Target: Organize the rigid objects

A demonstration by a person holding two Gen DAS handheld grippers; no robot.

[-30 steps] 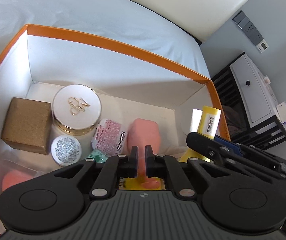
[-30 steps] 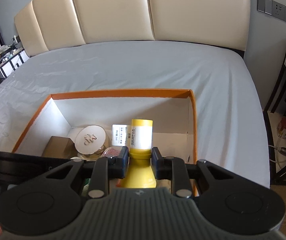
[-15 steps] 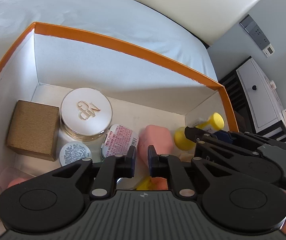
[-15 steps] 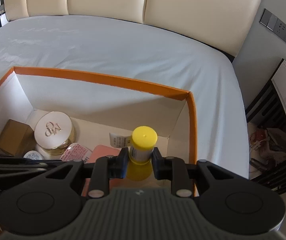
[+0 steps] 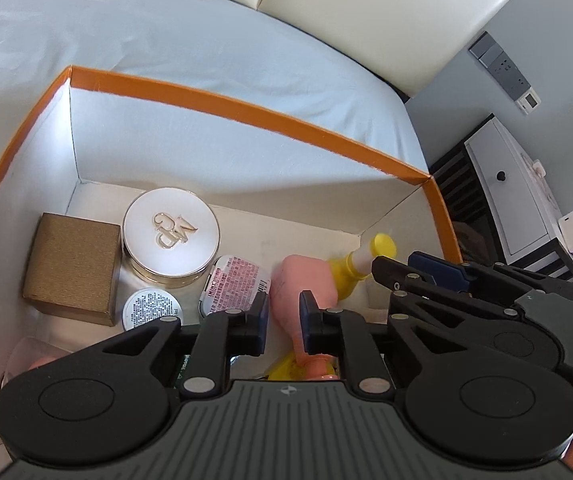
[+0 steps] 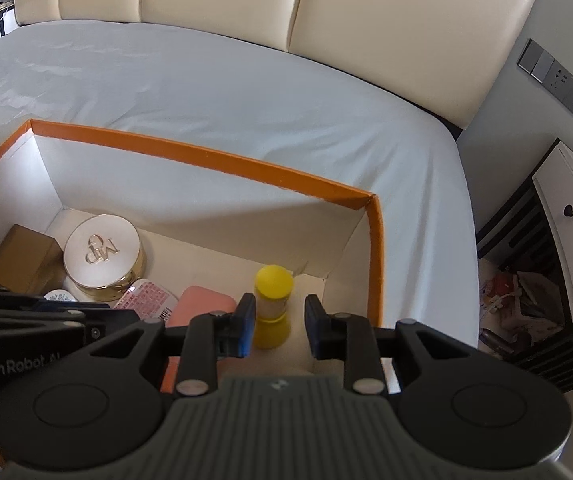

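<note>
Now right tongs [image 6: 279,322] opening, yellow bottle [image 6: 272,307] between pads, released; left tongs [image 5: 282,316] slightly open over pink bottle [image 5: 304,286], in orange box [image 5: 246,108].

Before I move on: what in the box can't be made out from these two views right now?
- Pink bottle, left wrist view: its lower end is hidden behind the left tool.
- Round container at the box's near left corner: half covered by the tool body.
- Yellow bottle, right wrist view: label blurred, unreadable.
</note>
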